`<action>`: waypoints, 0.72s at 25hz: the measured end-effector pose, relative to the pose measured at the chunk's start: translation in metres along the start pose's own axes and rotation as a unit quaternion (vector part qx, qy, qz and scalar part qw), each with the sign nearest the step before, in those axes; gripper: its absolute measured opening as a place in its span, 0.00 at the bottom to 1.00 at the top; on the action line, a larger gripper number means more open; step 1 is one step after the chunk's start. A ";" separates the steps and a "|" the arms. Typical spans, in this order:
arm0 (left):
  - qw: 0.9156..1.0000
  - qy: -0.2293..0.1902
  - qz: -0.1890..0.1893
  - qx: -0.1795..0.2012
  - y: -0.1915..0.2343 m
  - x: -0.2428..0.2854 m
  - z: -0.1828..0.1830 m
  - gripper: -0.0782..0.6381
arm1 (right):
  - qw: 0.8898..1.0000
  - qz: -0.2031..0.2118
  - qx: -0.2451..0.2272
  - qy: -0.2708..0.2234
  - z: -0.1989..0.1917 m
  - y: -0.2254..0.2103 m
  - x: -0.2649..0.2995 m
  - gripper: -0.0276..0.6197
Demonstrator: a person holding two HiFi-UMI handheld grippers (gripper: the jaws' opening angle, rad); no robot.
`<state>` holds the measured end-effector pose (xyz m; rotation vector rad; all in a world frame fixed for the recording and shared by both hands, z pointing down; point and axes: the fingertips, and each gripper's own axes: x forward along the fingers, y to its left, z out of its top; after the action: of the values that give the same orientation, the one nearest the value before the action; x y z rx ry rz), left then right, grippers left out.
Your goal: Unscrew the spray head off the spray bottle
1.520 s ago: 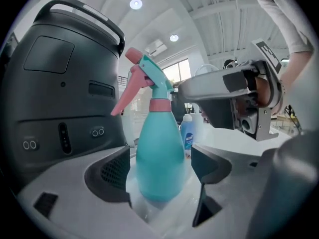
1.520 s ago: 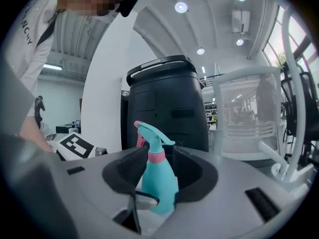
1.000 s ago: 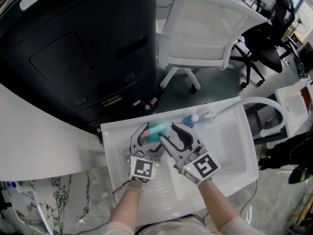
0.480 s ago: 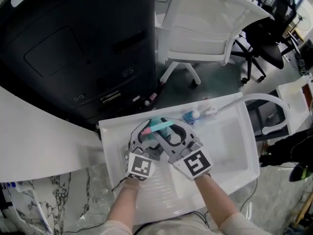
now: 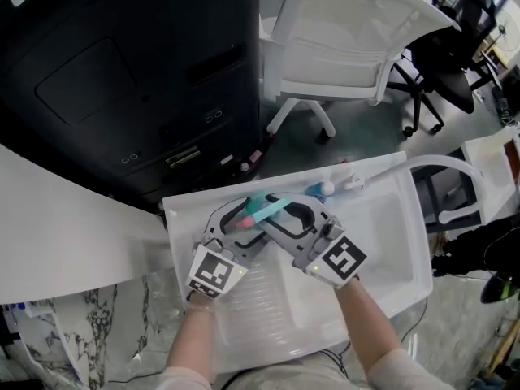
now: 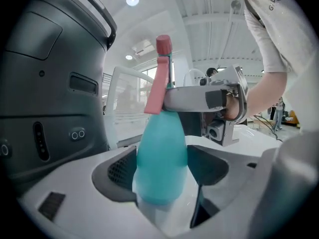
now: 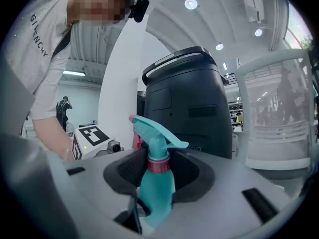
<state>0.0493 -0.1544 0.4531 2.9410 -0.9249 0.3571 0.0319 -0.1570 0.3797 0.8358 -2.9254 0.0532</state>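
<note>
A teal spray bottle (image 5: 265,210) with a teal spray head (image 7: 157,133), pink collar (image 7: 159,166) and pink trigger (image 6: 157,83) is held over the white tray (image 5: 382,218). In the left gripper view the bottle's body (image 6: 160,158) fills the gap of my left gripper (image 6: 160,171); its jaws are closing and both pads touch the body. My right gripper (image 7: 158,172) is shut round the pink collar just under the spray head. In the head view my left gripper (image 5: 245,223) comes from the lower left and my right gripper (image 5: 270,216) crosses from the right.
A small blue and white bottle (image 5: 319,190) lies at the tray's far rim. Behind the tray stand a large black machine (image 5: 122,71) and a white chair (image 5: 349,39). A white curved tube (image 5: 445,175) arches at the tray's right end.
My left gripper has shifted a little to the left and its jaws have drawn in on the bottle's body. My right gripper has turned slightly at the collar.
</note>
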 end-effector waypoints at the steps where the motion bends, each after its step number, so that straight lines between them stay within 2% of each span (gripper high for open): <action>1: 1.000 0.000 0.001 0.005 0.002 -0.002 0.001 0.56 | 1.000 -0.001 0.005 -0.005 0.001 0.000 0.001 0.27; 6: 0.997 -0.003 0.060 0.049 0.006 -0.010 0.004 0.57 | 1.000 -0.008 -0.013 0.011 0.006 0.008 0.016 0.27; 9: 0.992 -0.007 0.110 0.054 0.008 -0.012 0.000 0.58 | 1.000 -0.011 -0.009 0.020 0.008 0.016 0.024 0.27; 11: 0.990 -0.013 0.130 0.050 0.012 -0.014 0.000 0.59 | 1.000 -0.011 -0.004 0.022 0.009 0.019 0.028 0.27; 14: 0.992 -0.034 0.118 0.032 0.013 -0.019 0.004 0.59 | 1.000 0.002 0.009 0.017 0.010 0.022 0.030 0.27; 18: 0.997 -0.026 0.074 0.018 0.013 -0.027 0.002 0.59 | 0.999 0.041 0.020 0.006 0.009 0.028 0.031 0.27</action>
<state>0.0208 -0.1498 0.4446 2.9337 -1.1594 0.3074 -0.0101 -0.1497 0.3735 0.7184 -2.9559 0.1239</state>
